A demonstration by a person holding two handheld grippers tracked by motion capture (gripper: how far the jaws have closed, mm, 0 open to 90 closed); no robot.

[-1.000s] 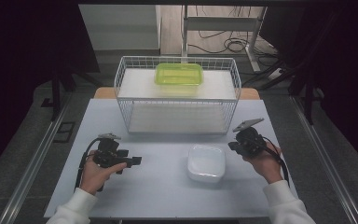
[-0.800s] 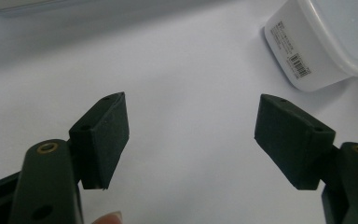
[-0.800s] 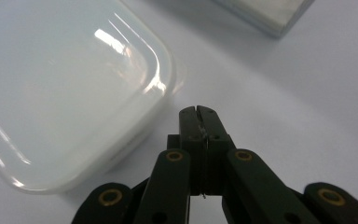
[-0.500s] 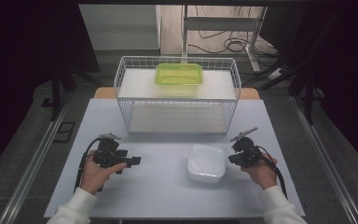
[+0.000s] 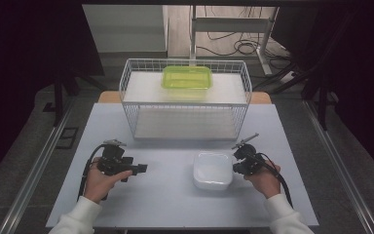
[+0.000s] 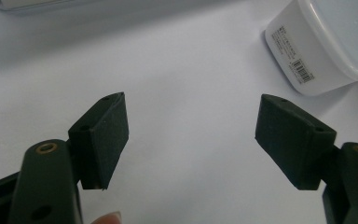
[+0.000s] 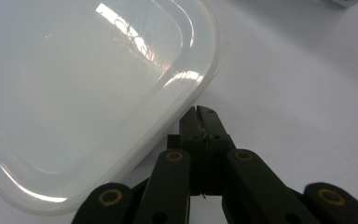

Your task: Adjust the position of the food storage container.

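The right gripper [image 5: 239, 161], jaws shut and empty, has dropped beside the translucent white lidded plastic container [image 5: 213, 170], at its 3 o'clock edge, probably to nudge it; the left gripper [image 5: 139, 169] waits wide open.

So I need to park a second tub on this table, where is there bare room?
The widest free patch lies between the left gripper and the white container, in front of the wire basket. The strips beside the basket at the left and right table edges are bare too. It is crowded at the container's right side, where the shut right gripper sits close.
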